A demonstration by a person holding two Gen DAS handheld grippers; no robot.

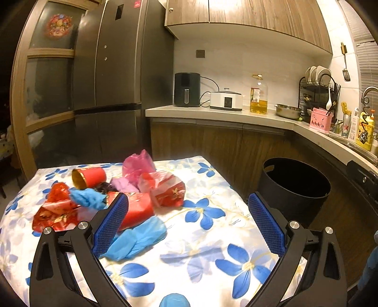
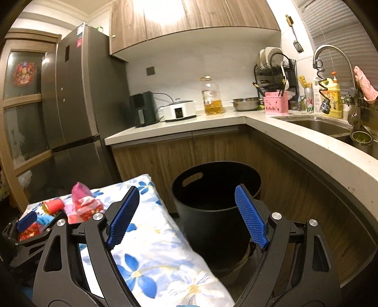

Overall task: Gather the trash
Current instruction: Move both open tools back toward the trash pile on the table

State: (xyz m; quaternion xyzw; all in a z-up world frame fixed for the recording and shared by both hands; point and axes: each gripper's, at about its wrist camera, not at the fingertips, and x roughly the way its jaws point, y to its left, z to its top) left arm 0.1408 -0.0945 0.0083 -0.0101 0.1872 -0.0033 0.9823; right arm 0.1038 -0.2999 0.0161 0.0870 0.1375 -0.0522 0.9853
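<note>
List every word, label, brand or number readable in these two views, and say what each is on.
"ine": partial letters on the beer can by the sink; the right wrist view shows "ne" below a red star.
Oil bottle label: too blurred to read.
Yellow detergent bottle label: blurred.
Red sticker on the fridge: unreadable.
Gold print on the red wrappers: unreadable.

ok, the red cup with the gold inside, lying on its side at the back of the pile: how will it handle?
The red paper cup lies on its side, so a nudge will probably roll it across the floral tablecloth. It looks thin-walled and empty, so likely light and easily crushed by a firm pinch. Its surface looks glossy, so possibly slippery.
</note>
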